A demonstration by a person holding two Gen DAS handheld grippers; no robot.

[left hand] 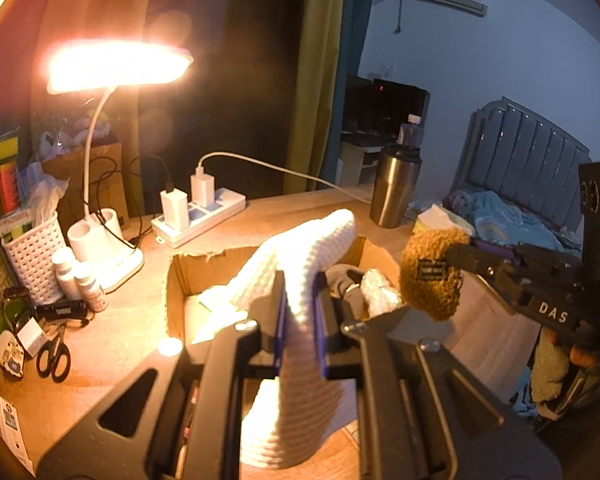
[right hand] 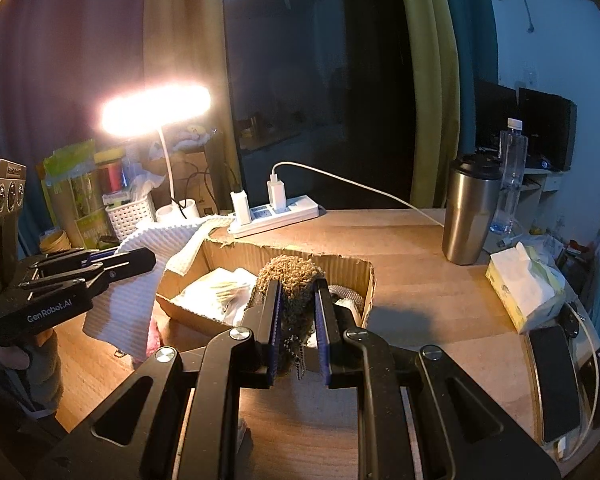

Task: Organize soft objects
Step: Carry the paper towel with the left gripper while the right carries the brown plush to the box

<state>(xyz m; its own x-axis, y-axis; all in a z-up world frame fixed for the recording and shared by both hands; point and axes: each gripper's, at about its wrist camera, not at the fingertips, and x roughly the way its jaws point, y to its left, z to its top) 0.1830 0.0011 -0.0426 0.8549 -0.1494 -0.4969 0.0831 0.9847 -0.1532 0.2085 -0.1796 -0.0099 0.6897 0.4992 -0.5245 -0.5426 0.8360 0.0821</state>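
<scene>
My left gripper [left hand: 300,280] is shut on a white waffle-weave cloth [left hand: 300,248], held above the open cardboard box [left hand: 180,280]; it also shows in the right wrist view [right hand: 140,264]. My right gripper [right hand: 296,284] is shut on a brown fuzzy plush item [right hand: 292,276], held over the box's near right part [right hand: 364,276]. The plush [left hand: 428,276] also shows in the left wrist view, right of the cloth. The box holds pale soft items [right hand: 220,292] and a grey one [left hand: 344,280].
On the wooden desk [right hand: 420,292] stand a lit desk lamp [left hand: 116,64], a power strip with chargers [left hand: 200,212], a steel tumbler [right hand: 470,212], a tissue pack [right hand: 524,284], a white basket [left hand: 32,256], small bottles [left hand: 80,280] and scissors [left hand: 54,356]. A phone [right hand: 556,380] lies right.
</scene>
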